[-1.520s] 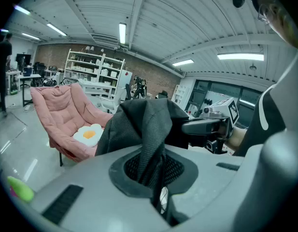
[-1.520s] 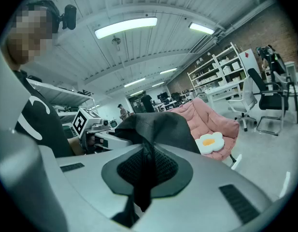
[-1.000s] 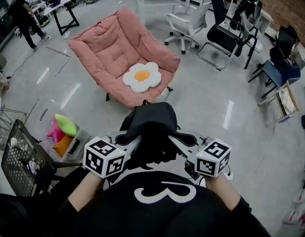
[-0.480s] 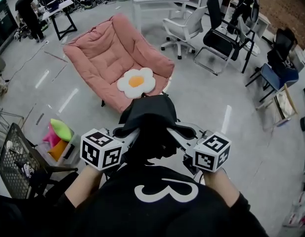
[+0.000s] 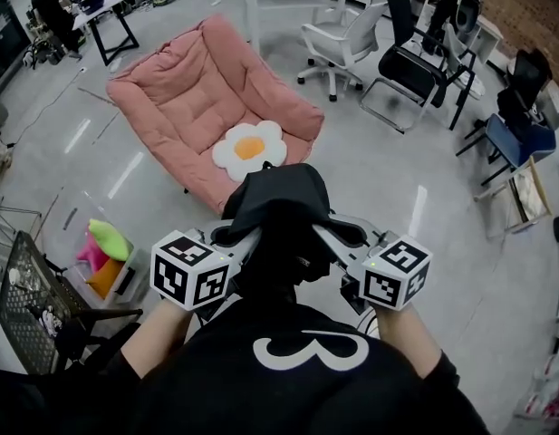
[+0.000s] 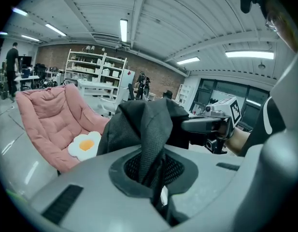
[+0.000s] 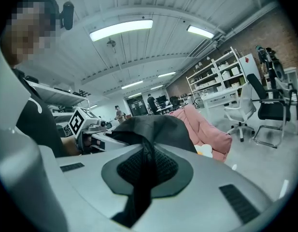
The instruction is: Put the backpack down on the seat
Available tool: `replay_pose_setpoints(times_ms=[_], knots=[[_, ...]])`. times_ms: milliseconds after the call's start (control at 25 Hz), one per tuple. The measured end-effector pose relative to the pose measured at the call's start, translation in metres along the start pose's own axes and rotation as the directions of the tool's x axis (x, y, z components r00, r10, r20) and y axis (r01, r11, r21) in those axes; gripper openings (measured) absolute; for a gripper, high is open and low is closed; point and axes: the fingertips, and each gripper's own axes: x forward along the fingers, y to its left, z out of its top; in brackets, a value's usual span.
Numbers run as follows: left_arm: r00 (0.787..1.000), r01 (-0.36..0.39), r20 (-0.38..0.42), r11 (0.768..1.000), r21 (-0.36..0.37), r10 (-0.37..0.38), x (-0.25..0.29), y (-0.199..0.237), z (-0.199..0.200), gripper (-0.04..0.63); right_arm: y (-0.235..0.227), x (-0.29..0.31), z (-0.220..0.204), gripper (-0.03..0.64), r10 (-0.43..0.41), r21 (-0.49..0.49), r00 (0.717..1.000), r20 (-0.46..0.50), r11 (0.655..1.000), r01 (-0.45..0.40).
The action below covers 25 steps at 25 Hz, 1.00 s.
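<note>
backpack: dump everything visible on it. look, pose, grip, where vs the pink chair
The backpack is black, soft fabric, slumped and folded over itself. It hangs in the air between the two grippers. The left gripper is shut on a mesh-textured strap of it; the right gripper is shut on another dark fold. In the head view it is on the near side of the pink chair, not yet on its seat.
</note>
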Motion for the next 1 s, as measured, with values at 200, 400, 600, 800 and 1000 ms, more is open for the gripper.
replay_pose_setpoints(times_ms=[200,400,600,800,1000], knots=[[0.999,0.034,-0.030,0.997,-0.069,-0.036,0.043,0.052,0.014,0.012,-0.054,0.045,0.007,0.026,0.006,0.036,0.999,-0.044,0.999,-0.005],[0.997,0.047,-0.047,0.990,-0.135,-0.054,0.098,0.116,0.046,0.012,-0.125,0.098,0.028,0.026,0.012,0.092,0.995,-0.098,0.996,-0.003],[0.998,0.046,-0.029,0.983,-0.177,-0.051,0.140,0.183,0.081,0.012,-0.183,0.156,0.054,0.026,0.040,0.127,0.989,-0.144,0.992,-0.022],[1.000,0.012,0.005,0.981,-0.195,-0.011,0.161,0.237,0.121,0.012,-0.226,0.207,0.094,0.026,0.049,0.103,0.988,-0.147,0.994,-0.034],[0.997,-0.066,0.034,0.983,-0.169,0.073,0.157,0.277,0.156,0.012,-0.239,0.248,0.131,0.026,0.080,0.057,0.989,-0.124,0.996,-0.073]])
